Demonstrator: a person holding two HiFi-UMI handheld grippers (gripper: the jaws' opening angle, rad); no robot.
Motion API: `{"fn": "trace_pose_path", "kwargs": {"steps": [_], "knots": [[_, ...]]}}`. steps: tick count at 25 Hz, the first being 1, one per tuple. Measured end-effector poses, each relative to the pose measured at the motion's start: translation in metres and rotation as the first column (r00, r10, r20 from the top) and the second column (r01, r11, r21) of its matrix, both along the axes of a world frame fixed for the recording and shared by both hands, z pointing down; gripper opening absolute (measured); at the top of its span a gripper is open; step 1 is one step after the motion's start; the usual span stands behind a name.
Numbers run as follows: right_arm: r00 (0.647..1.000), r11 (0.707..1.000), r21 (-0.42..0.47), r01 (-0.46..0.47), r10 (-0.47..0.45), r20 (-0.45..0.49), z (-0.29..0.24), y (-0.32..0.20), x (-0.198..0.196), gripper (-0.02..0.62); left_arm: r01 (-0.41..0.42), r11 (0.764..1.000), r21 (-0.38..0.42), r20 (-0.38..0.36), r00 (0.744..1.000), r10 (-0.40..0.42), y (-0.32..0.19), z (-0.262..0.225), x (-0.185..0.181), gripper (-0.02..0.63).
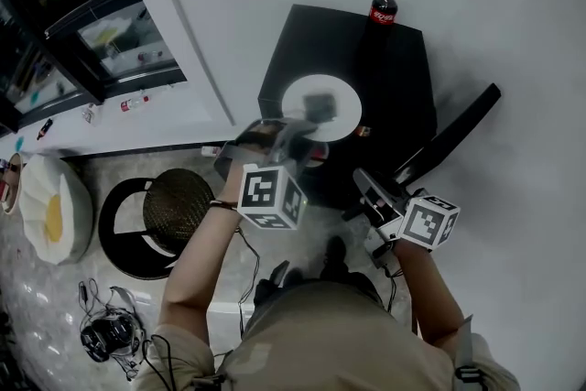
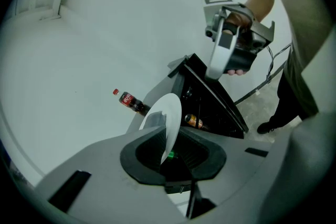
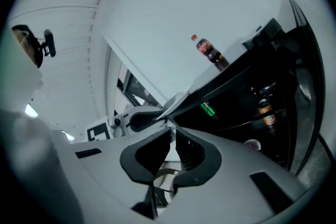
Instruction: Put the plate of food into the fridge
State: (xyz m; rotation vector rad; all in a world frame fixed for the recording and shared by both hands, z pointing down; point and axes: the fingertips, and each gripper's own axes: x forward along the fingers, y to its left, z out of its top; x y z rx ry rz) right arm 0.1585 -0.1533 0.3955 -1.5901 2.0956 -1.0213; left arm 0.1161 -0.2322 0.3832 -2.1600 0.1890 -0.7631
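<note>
The head view sets the black mini fridge (image 1: 403,78) at twelve o'clock of the person. Its door (image 1: 458,128) is swung open toward two o'clock, and a cola bottle (image 1: 383,6) stands upright on its top. The left gripper (image 1: 304,136) is clenched on the near rim of a white plate (image 1: 337,119), held in the air at the fridge and not on any shelf. A grey lump of food (image 1: 320,104) sits on the plate.

Only the left gripper view shows the grip itself: the plate is edge-on, pinched between the two pads. Past it, at one o'clock, a brown bottle (image 2: 193,121) sits inside the fridge, and at twelve o'clock a hand carries the other gripper.

The right gripper (image 3: 172,136) grasps nothing, its jaws pressed together. Its own view alone looks along the shelves at three o'clock, where a green item (image 3: 208,109) shows, and it catches the plate's thin edge at twelve o'clock of its jaws
</note>
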Motion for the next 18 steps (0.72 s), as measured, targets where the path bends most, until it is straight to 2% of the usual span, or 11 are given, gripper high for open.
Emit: {"fn": "trace_pose_path", "kwargs": {"steps": [2, 5, 7, 12, 15, 18], "knots": [[0.998, 1.0, 0.005, -0.017, 0.016, 0.064, -0.006, -0.01, 0.003, 0.024, 0.0, 1.0, -0.001, 0.0, 1.0, 0.0, 0.001, 0.0, -0.001, 0.064], [0.996, 0.999, 0.053, -0.011, 0.006, 0.092, -0.022, -0.022, 0.003, 0.029, -0.001, 1.0, -0.001, 0.001, 1.0, 0.001, 0.004, -0.001, -0.003, 0.064], [0.994, 0.997, 0.076, 0.008, -0.016, 0.105, -0.028, -0.028, 0.002, 0.109, -0.004, 1.0, 0.0, 0.0, 1.0, 0.004, 0.006, -0.001, -0.005, 0.064], [0.972, 0.999, -0.016, -0.049, 0.051, 0.228, -0.014, -0.038, 0.013, 0.141, -0.004, 1.0, 0.004, -0.001, 1.0, 0.004, 0.01, -0.001, -0.008, 0.064], [0.964, 0.997, -0.031, -0.065, 0.071, 0.257, -0.014, -0.048, 0.016, 0.141, -0.006, 1.0, 0.009, 0.001, 1.0, 0.006, 0.012, -0.001, -0.009, 0.064], [0.951, 0.999, -0.027, -0.045, 0.051, 0.305, -0.015, -0.058, 0.012, 0.141, -0.008, 1.0, 0.014, 0.002, 1.0, 0.008, 0.015, 0.0, -0.01, 0.064]]}}
